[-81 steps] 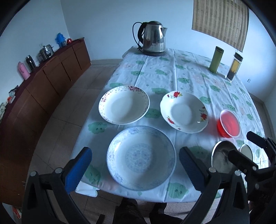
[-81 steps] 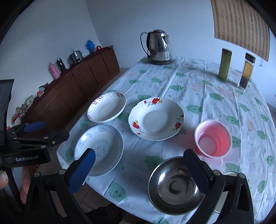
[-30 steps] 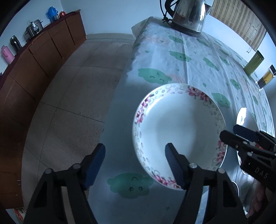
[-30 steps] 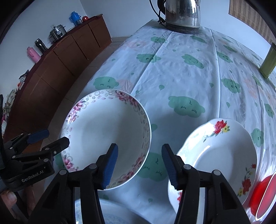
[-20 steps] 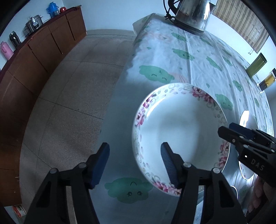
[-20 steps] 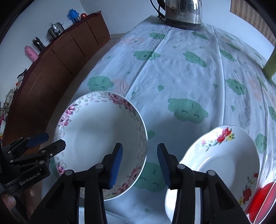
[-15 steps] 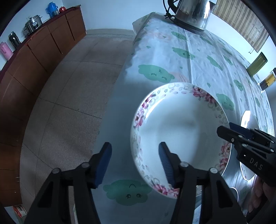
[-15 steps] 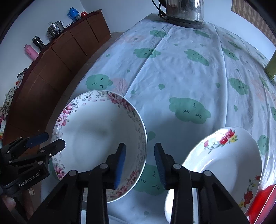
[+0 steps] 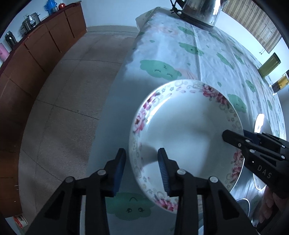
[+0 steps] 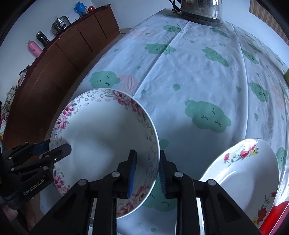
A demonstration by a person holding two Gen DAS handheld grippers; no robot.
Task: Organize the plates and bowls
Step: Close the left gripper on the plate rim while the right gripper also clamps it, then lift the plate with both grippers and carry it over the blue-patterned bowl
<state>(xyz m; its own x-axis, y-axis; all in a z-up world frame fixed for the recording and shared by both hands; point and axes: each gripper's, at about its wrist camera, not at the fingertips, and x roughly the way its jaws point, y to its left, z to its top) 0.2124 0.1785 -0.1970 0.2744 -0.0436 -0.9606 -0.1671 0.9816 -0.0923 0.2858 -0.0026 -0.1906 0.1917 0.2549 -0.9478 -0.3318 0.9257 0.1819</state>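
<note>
A white deep plate with a pink flower rim (image 9: 189,130) (image 10: 101,130) lies near the left edge of the table. My left gripper (image 9: 141,153) straddles its left rim, one finger outside and one inside; the jaws are closing and small gaps still show at the pads. My right gripper (image 10: 147,153) straddles the opposite rim; its jaws are closing too, the outer pad close against the rim and the inner pad just clear of it. Each gripper shows in the other's view, the right gripper (image 9: 233,135) and the left gripper (image 10: 59,148). A red-flowered white plate (image 10: 240,173) lies to the right.
The cloud-print tablecloth (image 10: 198,72) drops off just left of the plate, with tiled floor (image 9: 63,108) and a brown sideboard (image 9: 36,54) beyond. A steel kettle (image 10: 200,9) stands at the far end. A red cup (image 10: 278,217) sits at lower right, a green tumbler (image 9: 269,66) far right.
Both grippers have come from over the near dishes to the pink-rimmed plate, sunk over its two rims, and their jaws have narrowed steadily around them. The plate has not moved.
</note>
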